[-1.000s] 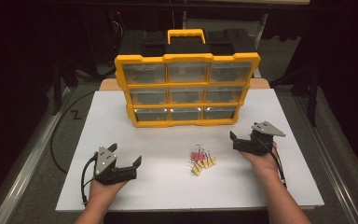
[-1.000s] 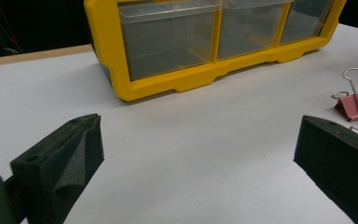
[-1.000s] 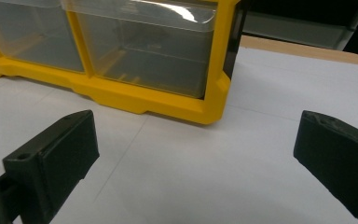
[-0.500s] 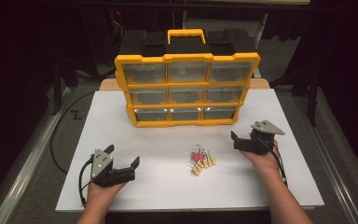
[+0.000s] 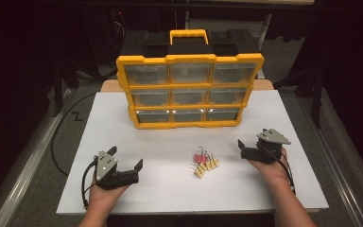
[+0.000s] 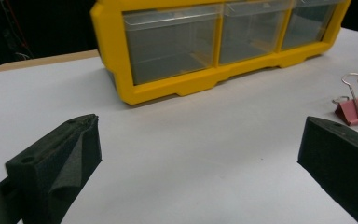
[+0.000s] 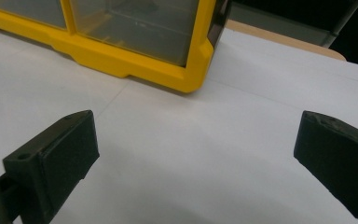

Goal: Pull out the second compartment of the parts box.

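Lying between both wide-open hand-held grippers [image 5: 125, 161] [image 5: 251, 144], the binder clips [image 5: 204, 162] looked light, stiff, probably best pinched across their bodies.

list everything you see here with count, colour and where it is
drawer organiser: 1, yellow frame, nine clear drawers, black back, yellow handle, far middle of table
binder clips: small cluster, one pink and several yellow, exact count unclear, front middle, between the grippers
table top: 1, white, under everything
cable: 1, black, on floor left of table
left gripper: 1, black with grey plate, open, front left, held in hand
right gripper: 1, black with grey plate, open, front right, held in hand
forearms: 2, entering from bottom edge
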